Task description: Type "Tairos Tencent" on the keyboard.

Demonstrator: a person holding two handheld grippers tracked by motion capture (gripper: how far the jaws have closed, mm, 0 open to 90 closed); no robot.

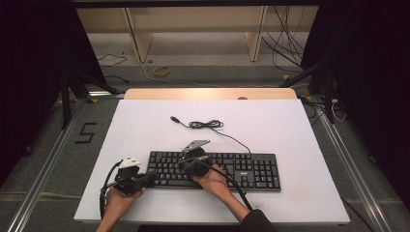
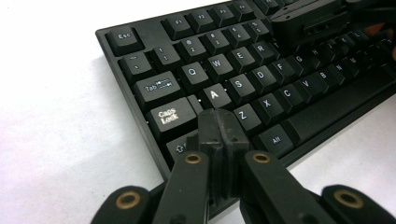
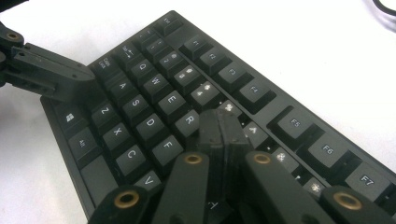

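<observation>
A black keyboard [image 1: 251, 169] lies across the near half of the white table [image 1: 290, 130]. My left gripper [image 2: 219, 125] is shut with nothing in it; its tips rest at the keyboard's left end, between Caps Lock, A and Z. In the high view the left gripper [image 1: 153, 176] comes in from the left edge of the keyboard. My right gripper [image 3: 223, 125] is also shut and empty, its tips down among the R, T and number keys. From above, the right gripper [image 1: 182, 163] sits over the keyboard's left-middle part. The two grippers are close together.
The keyboard's black cable [image 1: 208, 124] coils behind it and ends in a loose USB plug [image 1: 174, 118]. A wooden strip [image 1: 208, 93] edges the table's far side. Beyond it are a shelf frame and floor cables [image 1: 285, 43]; a black "5" [image 1: 86, 132] marks the floor at left.
</observation>
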